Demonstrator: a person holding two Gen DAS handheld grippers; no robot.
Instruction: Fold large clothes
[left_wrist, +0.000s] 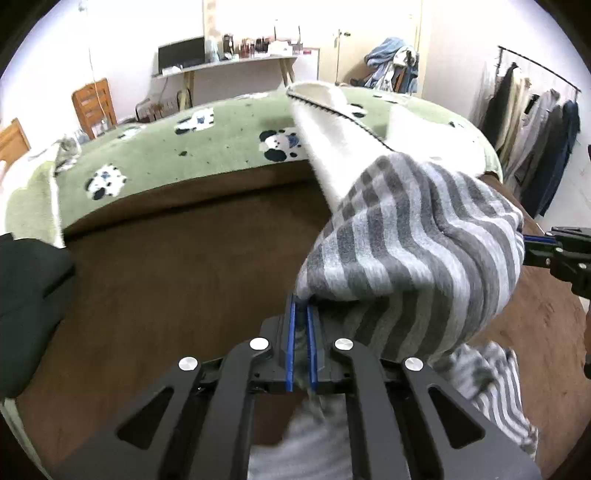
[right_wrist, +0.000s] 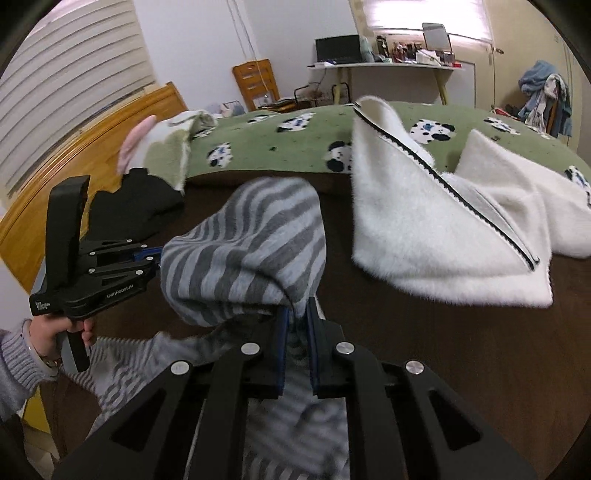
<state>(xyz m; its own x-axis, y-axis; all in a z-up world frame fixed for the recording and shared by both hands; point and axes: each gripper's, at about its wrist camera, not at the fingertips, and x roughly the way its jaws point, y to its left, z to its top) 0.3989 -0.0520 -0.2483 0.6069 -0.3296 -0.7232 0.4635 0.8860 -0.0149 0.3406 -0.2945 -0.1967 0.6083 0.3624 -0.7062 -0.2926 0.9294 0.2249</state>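
Note:
A grey-and-white striped garment (left_wrist: 417, 240) hangs lifted above the brown bed sheet (left_wrist: 177, 258), stretched between both grippers. My left gripper (left_wrist: 302, 306) is shut on one edge of it, blue pads pressed together over the cloth. My right gripper (right_wrist: 297, 314) is shut on another edge of the striped garment (right_wrist: 243, 251), whose lower part droops below the jaws. The left gripper (right_wrist: 157, 256) shows at the left of the right wrist view, held by a hand (right_wrist: 51, 332) in a grey sleeve. The right gripper (left_wrist: 526, 242) pokes in at the right edge of the left wrist view.
A white fleece zip jacket (right_wrist: 436, 229) lies crumpled on the sheet to the right. A green cow-print blanket (left_wrist: 192, 147) covers the far half of the bed. A black garment (left_wrist: 26, 302) lies at the left. A wooden headboard (right_wrist: 92, 147), desk (right_wrist: 384, 66) and clothes rack (left_wrist: 535, 122) surround the bed.

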